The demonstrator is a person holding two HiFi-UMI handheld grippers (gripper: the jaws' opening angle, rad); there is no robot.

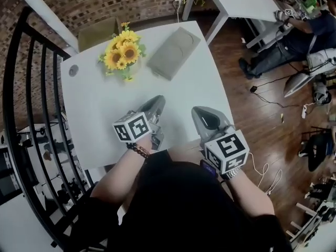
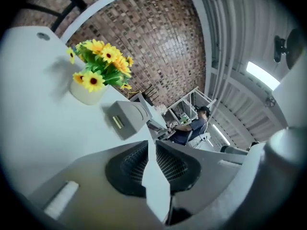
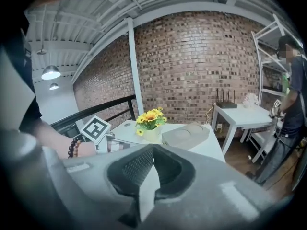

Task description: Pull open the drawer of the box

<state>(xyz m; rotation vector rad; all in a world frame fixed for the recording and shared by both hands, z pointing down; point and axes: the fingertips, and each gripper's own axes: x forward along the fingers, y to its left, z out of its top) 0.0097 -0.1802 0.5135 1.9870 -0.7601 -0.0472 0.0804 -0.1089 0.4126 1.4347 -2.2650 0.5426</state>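
A flat grey box lies on the white table at the far middle, to the right of a pot of sunflowers. In the left gripper view the box shows its drawer front with a small yellowish handle slot. My left gripper is shut and empty over the near part of the table, well short of the box. My right gripper is also shut and empty, near the table's right front corner. The right gripper view shows the box beyond the jaws, with the left gripper's marker cube to its left.
A black railing runs along the table's left side, with a brick wall behind. A second white table stands at the back right, and a person sits beside it. Cables lie on the wooden floor to the right.
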